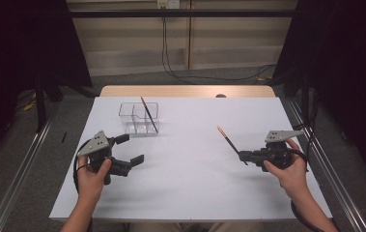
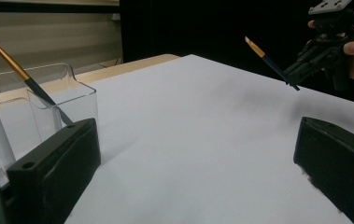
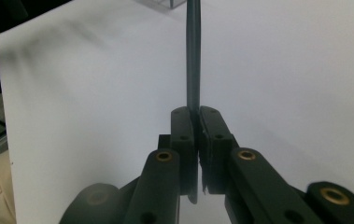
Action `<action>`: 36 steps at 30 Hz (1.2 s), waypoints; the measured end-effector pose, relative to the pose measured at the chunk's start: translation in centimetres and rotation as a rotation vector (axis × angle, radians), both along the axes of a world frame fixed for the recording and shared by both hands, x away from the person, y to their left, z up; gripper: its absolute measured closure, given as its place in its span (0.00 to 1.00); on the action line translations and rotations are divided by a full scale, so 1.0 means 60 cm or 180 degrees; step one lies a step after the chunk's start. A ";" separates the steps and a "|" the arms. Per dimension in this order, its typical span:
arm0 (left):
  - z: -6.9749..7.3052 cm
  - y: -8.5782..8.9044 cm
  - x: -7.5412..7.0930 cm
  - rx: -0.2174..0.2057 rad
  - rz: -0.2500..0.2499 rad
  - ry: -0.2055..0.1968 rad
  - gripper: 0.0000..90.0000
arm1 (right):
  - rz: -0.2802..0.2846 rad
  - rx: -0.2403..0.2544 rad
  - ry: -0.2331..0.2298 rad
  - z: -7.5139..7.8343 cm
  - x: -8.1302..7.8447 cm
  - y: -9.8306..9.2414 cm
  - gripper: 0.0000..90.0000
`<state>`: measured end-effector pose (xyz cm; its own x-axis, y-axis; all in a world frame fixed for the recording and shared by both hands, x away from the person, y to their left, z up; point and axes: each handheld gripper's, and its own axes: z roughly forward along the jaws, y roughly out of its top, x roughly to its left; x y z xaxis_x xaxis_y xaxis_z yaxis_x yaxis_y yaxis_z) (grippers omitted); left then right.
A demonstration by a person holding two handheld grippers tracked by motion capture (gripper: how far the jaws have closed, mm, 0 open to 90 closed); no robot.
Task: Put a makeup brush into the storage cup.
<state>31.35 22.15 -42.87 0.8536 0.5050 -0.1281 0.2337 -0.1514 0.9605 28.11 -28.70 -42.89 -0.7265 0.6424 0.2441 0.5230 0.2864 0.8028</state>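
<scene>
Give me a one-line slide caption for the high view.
Right gripper holds a paintbrush; left gripper open near clear organizer.

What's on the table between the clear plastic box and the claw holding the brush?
Nothing: the high view shows bare white table between clear plastic box and right claw.

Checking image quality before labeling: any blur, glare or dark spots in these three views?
High view: even light on the white table, dark curtains at both sides, soft shadow beside the clear organizer. Left gripper view: near black jaws soft, organizer walls show faint reflections. Right gripper view: right claw sharp on the brush; the table behind is blurred, with smeared shadows at upper left.
</scene>
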 end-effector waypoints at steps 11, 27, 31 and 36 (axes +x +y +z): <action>-0.003 -0.005 0.002 -0.0037 -0.0033 0.0011 0.01 | -0.0134 0.0338 -0.0367 0.010 -0.011 0.001 0.95; -0.003 -0.021 0.009 -0.0142 -0.0116 0.0087 0.01 | -0.0003 0.0837 -0.0722 0.027 -0.012 0.057 0.95; 0.004 -0.032 0.013 -0.0187 -0.0143 0.0078 0.01 | 0.0007 0.0860 -0.0732 0.026 -0.011 0.064 0.95; 0.012 -0.051 0.020 -0.0222 -0.0229 0.0067 0.00 | 0.0053 0.0882 -0.0749 0.026 -0.011 0.071 0.95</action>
<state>32.54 19.06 -42.12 0.8840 0.4317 -0.1792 0.2449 -0.1013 0.9642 27.47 -24.43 -41.35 -0.7933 0.5629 0.2321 0.3117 0.0481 0.9490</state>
